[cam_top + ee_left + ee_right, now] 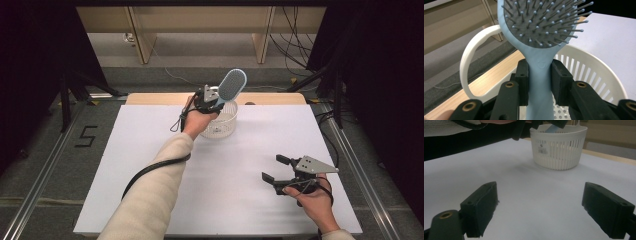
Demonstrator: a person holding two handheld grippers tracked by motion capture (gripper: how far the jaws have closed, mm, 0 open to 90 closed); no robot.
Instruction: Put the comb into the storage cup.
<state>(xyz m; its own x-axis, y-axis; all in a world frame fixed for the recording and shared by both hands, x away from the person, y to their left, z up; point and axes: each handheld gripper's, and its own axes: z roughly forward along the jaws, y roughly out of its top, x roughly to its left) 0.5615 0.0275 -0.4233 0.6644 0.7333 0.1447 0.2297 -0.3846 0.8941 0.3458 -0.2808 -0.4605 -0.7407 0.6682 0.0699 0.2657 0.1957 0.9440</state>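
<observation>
Your right gripper (272, 168) rests near you on the table (150, 150), jaws apart and empty. Farther off, your left gripper (206, 98) clamps the hairbrush (232, 85) by its handle — head up, directly above the white basket (227, 122).

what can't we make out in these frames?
- Hairbrush handle end: left gripper view, cut off by the bottom edge; high view, behind the left gripper.
- Basket label text: right gripper view, too small.
- Basket contents: high view, blocked by hand and gripper.
- Right gripper is open, nothing held.
</observation>
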